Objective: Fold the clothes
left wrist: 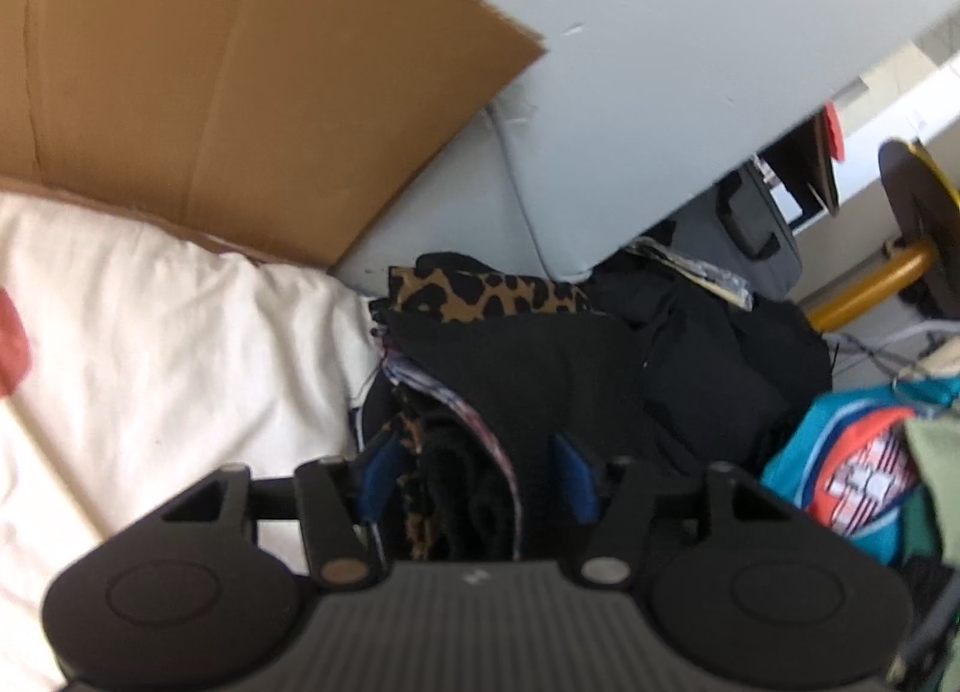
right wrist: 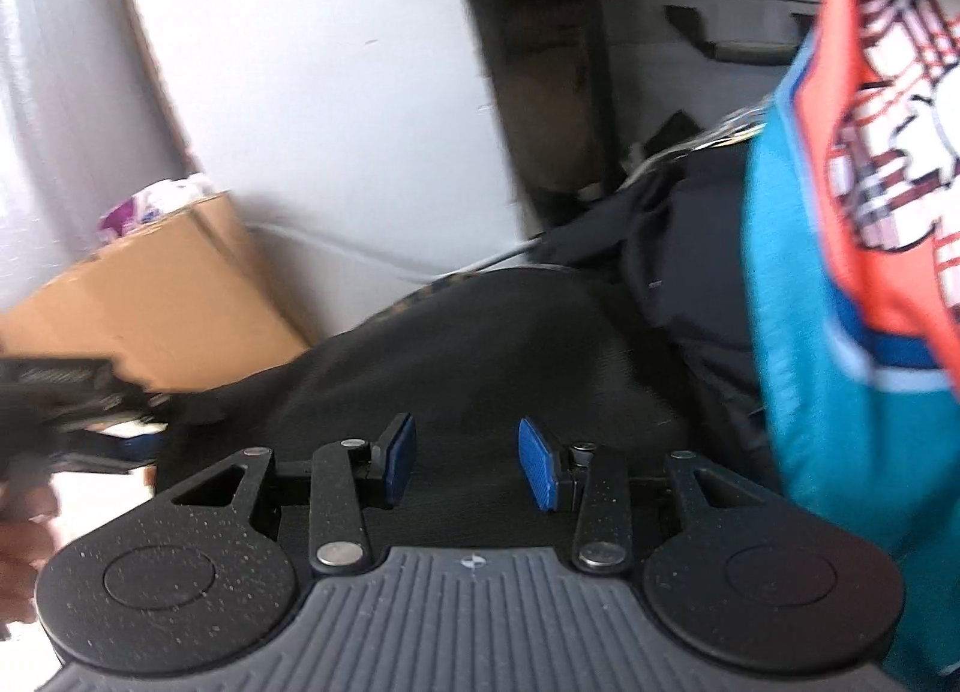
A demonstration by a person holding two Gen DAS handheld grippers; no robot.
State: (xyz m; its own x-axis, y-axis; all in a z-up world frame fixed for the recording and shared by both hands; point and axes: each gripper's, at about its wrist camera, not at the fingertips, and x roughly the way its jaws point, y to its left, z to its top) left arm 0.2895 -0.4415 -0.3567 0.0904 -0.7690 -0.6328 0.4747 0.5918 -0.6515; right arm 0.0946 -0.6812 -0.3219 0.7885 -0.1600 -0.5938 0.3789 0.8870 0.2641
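Folded black-and-leopard fabric stack (left wrist: 480, 368) at twelve o'clock — left gripper (left wrist: 477, 476) parted, loosely astride; right gripper (right wrist: 467, 461) parted, empty — teal-and-orange printed garment (right wrist: 840, 248) at two o'clock, unfolded.

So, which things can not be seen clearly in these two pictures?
- Left wrist view: the lower folded clothes, hidden behind the left gripper; no telling whether its pads touch them.
- Right wrist view: the teal printed garment, cut off by the right edge.
- Right wrist view: the dark tool at the left edge, blurred.
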